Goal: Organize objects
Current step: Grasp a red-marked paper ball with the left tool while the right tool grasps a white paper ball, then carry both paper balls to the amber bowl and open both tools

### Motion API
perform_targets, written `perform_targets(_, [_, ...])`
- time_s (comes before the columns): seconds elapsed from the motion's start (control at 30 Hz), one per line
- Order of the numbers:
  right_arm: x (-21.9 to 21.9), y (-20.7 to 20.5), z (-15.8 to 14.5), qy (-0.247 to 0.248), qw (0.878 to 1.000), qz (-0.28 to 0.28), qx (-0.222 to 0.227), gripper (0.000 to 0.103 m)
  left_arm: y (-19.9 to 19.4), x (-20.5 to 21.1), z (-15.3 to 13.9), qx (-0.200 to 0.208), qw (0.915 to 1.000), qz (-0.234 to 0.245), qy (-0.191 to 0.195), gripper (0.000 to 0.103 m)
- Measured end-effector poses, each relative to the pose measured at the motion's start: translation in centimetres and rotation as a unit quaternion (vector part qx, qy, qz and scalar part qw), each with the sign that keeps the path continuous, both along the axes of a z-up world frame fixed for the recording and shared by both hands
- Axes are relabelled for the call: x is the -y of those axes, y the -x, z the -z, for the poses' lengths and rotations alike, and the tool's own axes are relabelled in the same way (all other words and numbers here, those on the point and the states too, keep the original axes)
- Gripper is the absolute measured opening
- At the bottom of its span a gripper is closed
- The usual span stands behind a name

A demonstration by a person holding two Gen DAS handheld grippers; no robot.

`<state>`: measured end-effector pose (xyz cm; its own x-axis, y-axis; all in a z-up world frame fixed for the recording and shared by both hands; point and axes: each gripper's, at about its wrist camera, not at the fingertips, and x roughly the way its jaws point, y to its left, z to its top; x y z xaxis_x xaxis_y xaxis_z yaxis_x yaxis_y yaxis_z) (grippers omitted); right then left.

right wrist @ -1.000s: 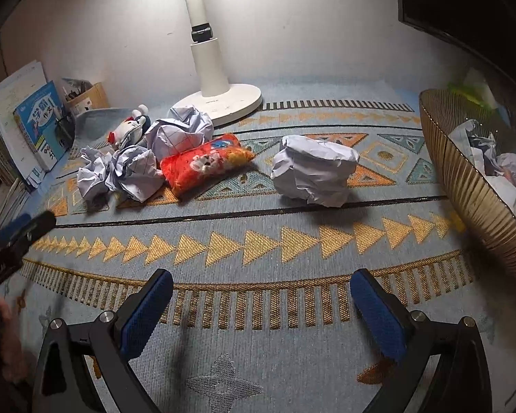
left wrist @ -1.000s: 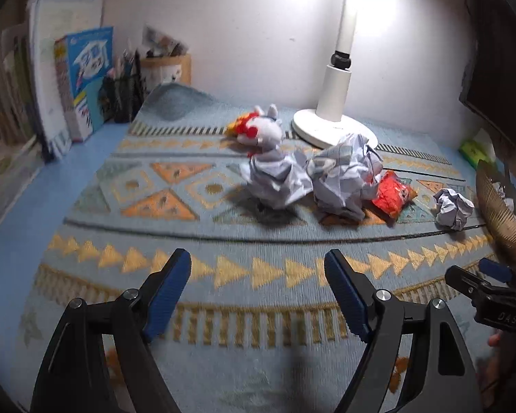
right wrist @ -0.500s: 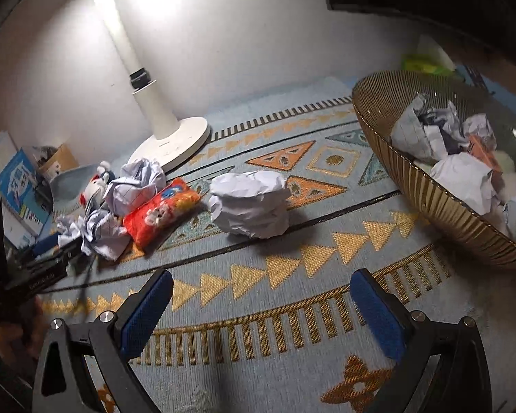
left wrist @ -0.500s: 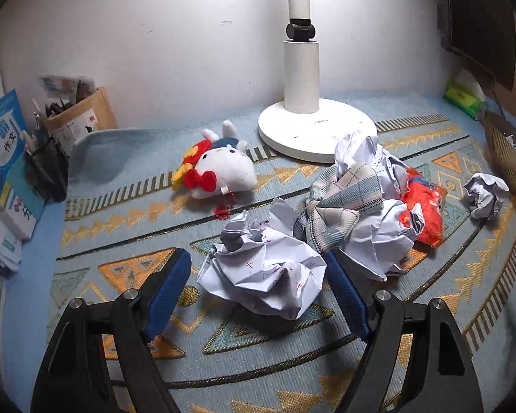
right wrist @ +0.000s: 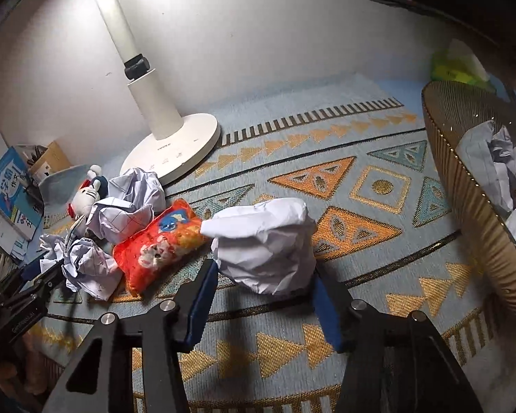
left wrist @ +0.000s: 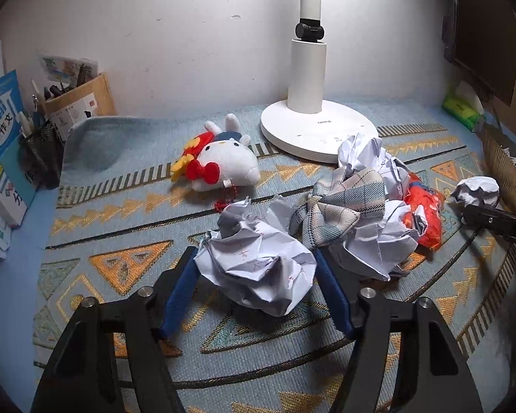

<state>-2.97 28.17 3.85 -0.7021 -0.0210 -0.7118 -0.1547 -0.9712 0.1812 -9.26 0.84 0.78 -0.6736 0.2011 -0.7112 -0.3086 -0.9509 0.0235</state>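
Crumpled papers [right wrist: 495,158] are held in the ribbed bowl [right wrist: 464,186], right of the lamp [right wrist: 175,151]. A paper ball [left wrist: 258,268] is being pinched by the closing left claw [left wrist: 256,261]; another paper wad [right wrist: 268,244] by the closing right claw [right wrist: 265,275].

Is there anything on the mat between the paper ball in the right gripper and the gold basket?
Nothing visible. Only bare mat lies between the paper ball, in the closing right gripper, and the basket.

The lamp [left wrist: 308,79] pole runs out past the top edge. Right of the lamp, the gold basket [right wrist: 471,189] is cut by the frame edge, its crumpled contents partly hidden.
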Motion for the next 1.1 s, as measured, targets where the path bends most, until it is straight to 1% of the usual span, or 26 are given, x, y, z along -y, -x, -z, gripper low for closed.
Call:
perform_targets(0.03, [0.4,-0.6,-0.5,-0.007,1.000,-0.010,-0.016,0.051,-0.2,0.1,-0.2,-0.006,1.0000,0.003,-0.005,0.058])
perform_targets(0.07, [0.9,-1.0,-0.8,-0.005,0.999,-0.027,-0.027,0.040,-0.5,0.2,-0.3,-0.008,0.9999,0.003,-0.008,0.058])
perform_targets(0.1, [1.3,-1.4,-1.0,-0.001,0.998,-0.046,-0.033,0.035,-0.7,0.3,-0.3,-0.007,1.0000,-0.004,-0.006,0.058])
perform_targets(0.13, [1.6,-1.9,-1.1,-0.003,0.998,-0.058,-0.035,0.033,-1.2,0.4,-0.3,-0.003,0.9999,-0.007,-0.007,0.058])
perform_targets(0.2, [2.1,-3.4,-1.3,-0.002,0.997,-0.073,-0.039,0.033,-3.1,0.5,-0.7,-0.004,0.9998,-0.006,-0.021,0.058])
perform_targets(0.3, [1.8,-6.0,-1.7,0.024,0.994,-0.091,-0.048,0.033,-6.9,0.7,-1.9,-0.015,0.9988,-0.011,-0.045,0.058])
perform_targets(0.37, [1.2,-7.0,-1.6,0.028,0.995,-0.078,-0.046,0.034,-9.4,0.8,-2.6,-0.021,0.9977,-0.013,-0.063,0.058])
perform_targets(0.4, [0.9,-7.1,-1.3,0.036,0.996,-0.067,-0.039,0.036,-10.4,0.7,-2.7,-0.023,0.9972,-0.015,-0.069,0.058])
perform_targets(0.43, [0.4,-7.0,-1.0,0.048,0.997,-0.060,-0.027,0.046,-11.3,0.5,-2.8,-0.024,0.9969,-0.017,-0.073,0.058])
perform_targets(0.47, [-0.2,-6.9,-0.7,0.064,0.996,-0.056,-0.016,0.060,-11.9,0.1,-2.8,-0.025,0.9967,-0.022,-0.075,0.058])
perform_targets(0.5, [-0.7,-6.9,-0.6,0.077,0.996,-0.052,-0.010,0.066,-12.4,-0.3,-2.7,-0.030,0.9962,-0.026,-0.078,0.058])
perform_targets(0.53, [-1.0,-6.8,-0.5,0.082,0.995,-0.051,-0.005,0.070,-12.8,-0.7,-2.6,-0.034,0.9956,-0.026,-0.083,0.058])
perform_targets(0.63, [-1.3,-5.8,-0.7,0.076,0.994,-0.080,0.020,0.070,-13.0,-1.9,-2.1,-0.033,0.9936,-0.027,-0.105,0.058])
perform_targets(0.67, [-1.3,-5.5,-0.9,0.066,0.994,-0.089,0.020,0.070,-13.0,-2.1,-1.9,-0.034,0.9929,-0.027,-0.110,0.058])
perform_targets(0.7, [-1.0,-4.9,-1.3,0.046,0.995,-0.091,0.020,0.070,-13.0,-2.4,-1.5,-0.032,0.9927,-0.029,-0.113,0.058])
perform_targets(0.73, [-0.8,-4.2,-1.5,0.019,0.996,-0.087,0.020,0.075,-12.7,-2.6,-1.0,-0.026,0.9936,-0.031,-0.106,0.058])
perform_targets(0.77, [-0.7,-3.4,-1.7,-0.005,0.997,-0.077,0.022,0.085,-12.3,-2.7,-0.7,-0.012,0.9944,-0.032,-0.099,0.058])
perform_targets(0.8, [-0.9,-2.5,-1.6,-0.012,0.997,-0.067,0.023,0.088,-12.2,-2.6,-0.6,-0.008,0.9941,-0.031,-0.104,0.059])
perform_targets(0.9, [-1.6,0.5,-0.8,0.029,0.997,-0.061,0.042,0.088,-12.0,-1.9,-0.4,0.000,0.9912,-0.032,-0.128,0.058])
perform_targets(0.97, [-1.8,2.4,0.1,0.044,0.995,-0.062,0.062,0.088,-11.8,-1.3,-0.2,0.008,0.9888,-0.037,-0.145,0.059])
perform_targets(1.0, [-1.7,3.0,0.3,0.048,0.995,-0.066,0.064,0.088,-11.8,-1.2,-0.1,0.010,0.9878,-0.037,-0.151,0.058])
perform_targets(1.03, [-1.6,3.3,0.5,0.050,0.995,-0.071,0.058,0.082,-11.8,-1.1,-0.1,0.010,0.9876,-0.036,-0.153,0.058])
perform_targets(1.07, [-1.6,3.4,0.7,0.048,0.995,-0.073,0.053,0.063,-11.9,-1.2,-0.2,0.009,0.9881,-0.033,-0.150,0.058])
perform_targets(1.1, [-1.5,3.4,0.8,0.042,0.995,-0.075,0.053,0.062,-12.0,-1.4,-0.2,0.006,0.9888,-0.030,-0.146,0.058])
